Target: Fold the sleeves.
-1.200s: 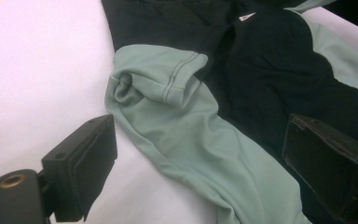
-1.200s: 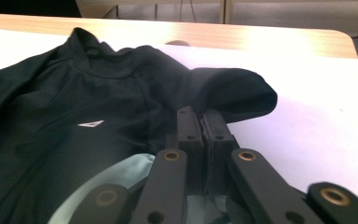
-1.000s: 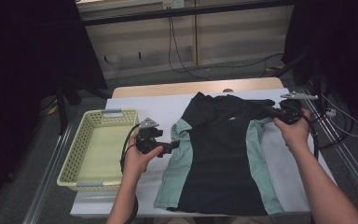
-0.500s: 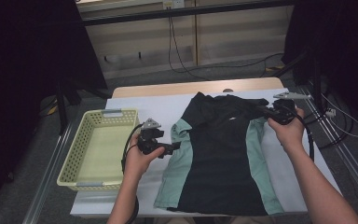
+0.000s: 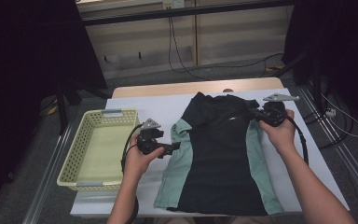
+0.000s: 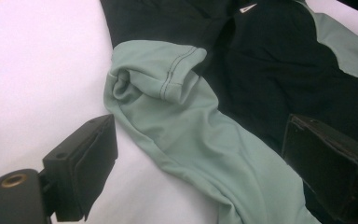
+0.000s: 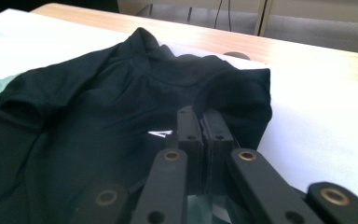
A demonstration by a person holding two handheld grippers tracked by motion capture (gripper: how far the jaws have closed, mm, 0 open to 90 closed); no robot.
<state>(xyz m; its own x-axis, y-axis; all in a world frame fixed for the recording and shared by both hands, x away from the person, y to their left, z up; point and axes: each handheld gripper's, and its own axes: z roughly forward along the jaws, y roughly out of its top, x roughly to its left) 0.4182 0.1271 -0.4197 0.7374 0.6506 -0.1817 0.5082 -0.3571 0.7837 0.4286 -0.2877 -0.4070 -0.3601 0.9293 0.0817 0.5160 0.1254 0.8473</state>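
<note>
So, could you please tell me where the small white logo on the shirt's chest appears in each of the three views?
High view: the white logo sits right of centre on the black chest of the shirt.
Left gripper view: the logo lies at the top edge, right of centre.
Right gripper view: the logo shows at centre, just left of the closed jaws.
Shared landmark: the black chest panel around the logo.

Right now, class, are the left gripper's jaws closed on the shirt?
No: in the left gripper view, the left gripper has its jaws wide apart, with the shirt lying untouched between them.
</note>
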